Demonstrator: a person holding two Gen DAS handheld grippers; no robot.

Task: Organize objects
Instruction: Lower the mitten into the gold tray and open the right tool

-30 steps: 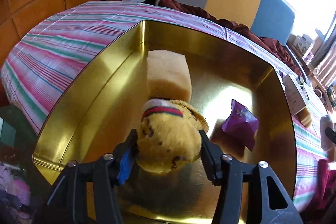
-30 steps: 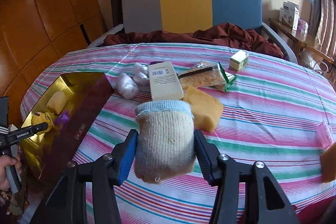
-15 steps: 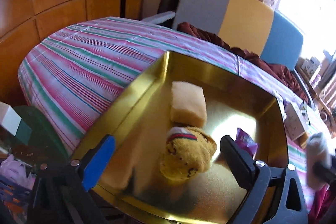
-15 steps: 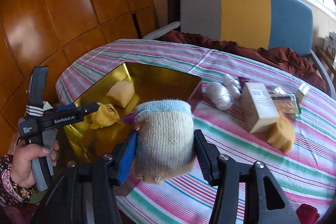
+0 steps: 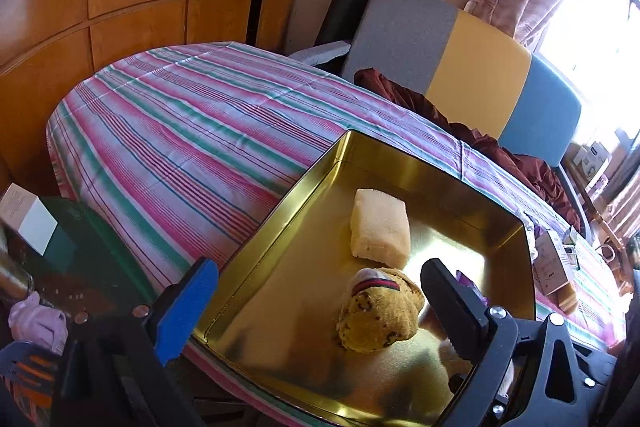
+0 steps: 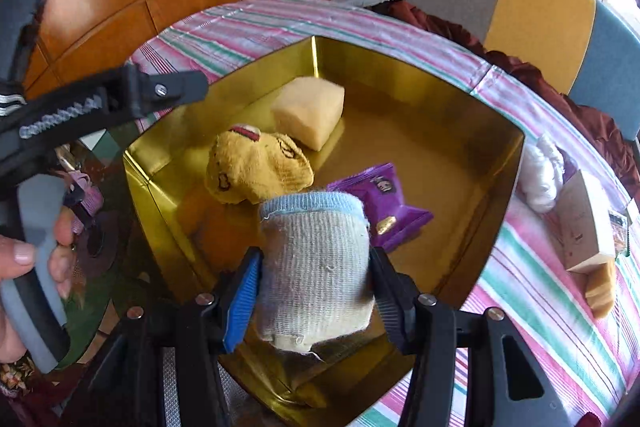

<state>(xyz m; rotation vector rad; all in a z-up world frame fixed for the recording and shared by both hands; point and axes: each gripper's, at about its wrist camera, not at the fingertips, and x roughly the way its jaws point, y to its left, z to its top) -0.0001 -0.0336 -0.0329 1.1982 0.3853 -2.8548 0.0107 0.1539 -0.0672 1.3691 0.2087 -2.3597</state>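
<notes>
Left gripper (image 5: 320, 301): jaws have just been opening and stand wide, gripping nothing; a second ago they clamped the yellow sock (image 5: 378, 311).
Yellow sock: lies loose in the gold tin (image 5: 280, 211), between the spread fingers.
Right gripper (image 6: 316, 283): clamped on the grey sock (image 6: 316, 267), now over the tin instead of the striped tablecloth (image 6: 532, 291).

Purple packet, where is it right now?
Right wrist view: purple packet lies inside the gold tin, right of the yellow sock, behind the held sock.

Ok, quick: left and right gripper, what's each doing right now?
Left gripper: open, empty; jaws just opened, yellow sock lies in the gold tin.
Right gripper: shut on the beige sock.
</notes>
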